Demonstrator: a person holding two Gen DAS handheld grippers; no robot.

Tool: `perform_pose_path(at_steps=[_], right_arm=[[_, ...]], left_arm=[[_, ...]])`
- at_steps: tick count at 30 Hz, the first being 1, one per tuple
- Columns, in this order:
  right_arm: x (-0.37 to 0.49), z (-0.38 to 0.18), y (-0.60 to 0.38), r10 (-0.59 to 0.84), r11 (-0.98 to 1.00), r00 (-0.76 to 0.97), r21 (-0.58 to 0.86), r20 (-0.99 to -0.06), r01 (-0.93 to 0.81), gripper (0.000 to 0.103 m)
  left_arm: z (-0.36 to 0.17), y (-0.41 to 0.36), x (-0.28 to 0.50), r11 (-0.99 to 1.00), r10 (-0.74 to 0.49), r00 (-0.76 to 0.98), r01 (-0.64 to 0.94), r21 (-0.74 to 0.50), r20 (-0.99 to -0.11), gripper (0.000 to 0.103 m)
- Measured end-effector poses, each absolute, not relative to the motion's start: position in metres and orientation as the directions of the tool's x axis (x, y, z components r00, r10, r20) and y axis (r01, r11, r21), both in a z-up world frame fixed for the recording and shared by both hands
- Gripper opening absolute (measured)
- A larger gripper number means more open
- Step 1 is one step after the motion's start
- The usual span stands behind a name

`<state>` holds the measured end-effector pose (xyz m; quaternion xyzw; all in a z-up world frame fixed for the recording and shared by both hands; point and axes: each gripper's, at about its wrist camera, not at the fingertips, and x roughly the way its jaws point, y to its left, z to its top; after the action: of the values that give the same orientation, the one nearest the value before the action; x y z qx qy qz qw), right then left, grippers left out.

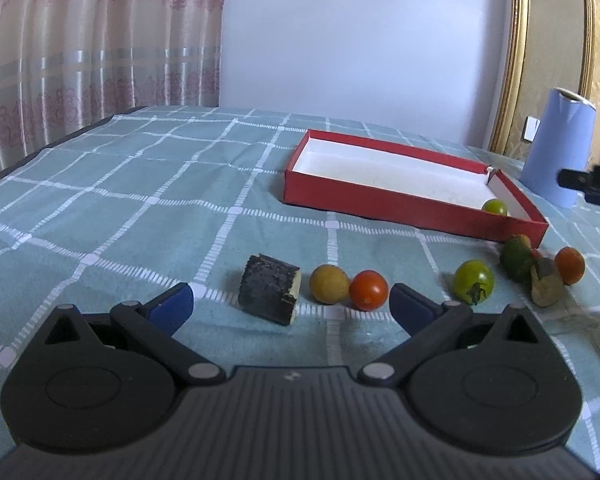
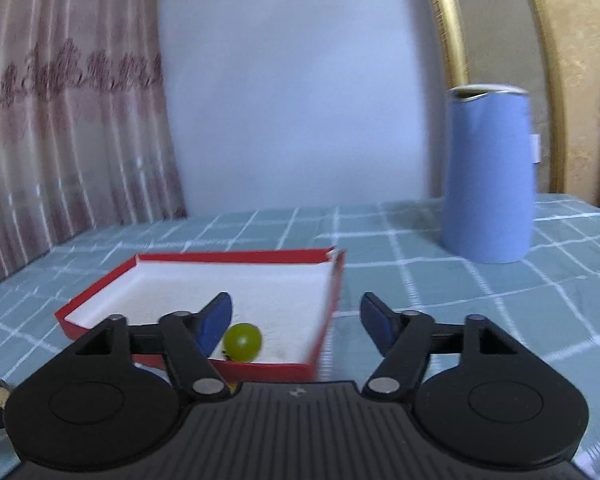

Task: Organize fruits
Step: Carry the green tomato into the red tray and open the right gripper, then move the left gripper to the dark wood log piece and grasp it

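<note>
Since the green tomato point(image 2: 242, 341) already lies loose in the red box's point(image 2: 260, 371) near corner, draw the right gripper point(image 2: 296, 316), jaws apart and empty, straight back without clipping the box rim, then fetch another fruit.

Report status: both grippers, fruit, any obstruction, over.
Left gripper open, empty, low over table. Right gripper open, empty, above red box. One green tomato boxed; rest on cloth, among them red tomato. Nothing blocking.
</note>
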<state>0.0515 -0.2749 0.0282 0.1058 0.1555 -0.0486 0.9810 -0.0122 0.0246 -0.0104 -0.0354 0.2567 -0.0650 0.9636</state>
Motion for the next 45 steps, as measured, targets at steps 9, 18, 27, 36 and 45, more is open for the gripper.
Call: perform_pose_path(at_steps=[9,18,27,36,45], right_arm=[[0.052,0.006,-0.305,-0.013,0.931,0.951,0.343,-0.31,0.124,0.072],[0.043,0.004,-0.312,-0.018,0.924,0.958,0.361,-0.286,0.125,0.072],[0.041,0.004,-0.313,-0.018,0.924,0.961,0.362,-0.275,0.121,0.072],[0.042,0.003,-0.314,-0.023,0.92,0.961,0.37,-0.277,0.128,0.072],[0.042,0.003,-0.315,-0.017,0.92,0.963,0.373,-0.271,0.121,0.072]], left_arm=[[-0.011,0.03,-0.032,0.99,-0.141,0.891,0.126,-0.063,-0.431,0.103],[-0.006,0.028,-0.044,0.982,-0.167,0.915,0.186,0.019,-0.367,0.098],[-0.012,0.044,-0.071,0.974,-0.192,0.92,0.221,0.048,-0.342,0.095],[-0.004,0.021,-0.028,0.979,-0.092,0.892,0.163,0.125,-0.443,0.095],[-0.01,0.012,0.003,0.977,-0.058,0.834,0.16,0.14,-0.549,0.082]])
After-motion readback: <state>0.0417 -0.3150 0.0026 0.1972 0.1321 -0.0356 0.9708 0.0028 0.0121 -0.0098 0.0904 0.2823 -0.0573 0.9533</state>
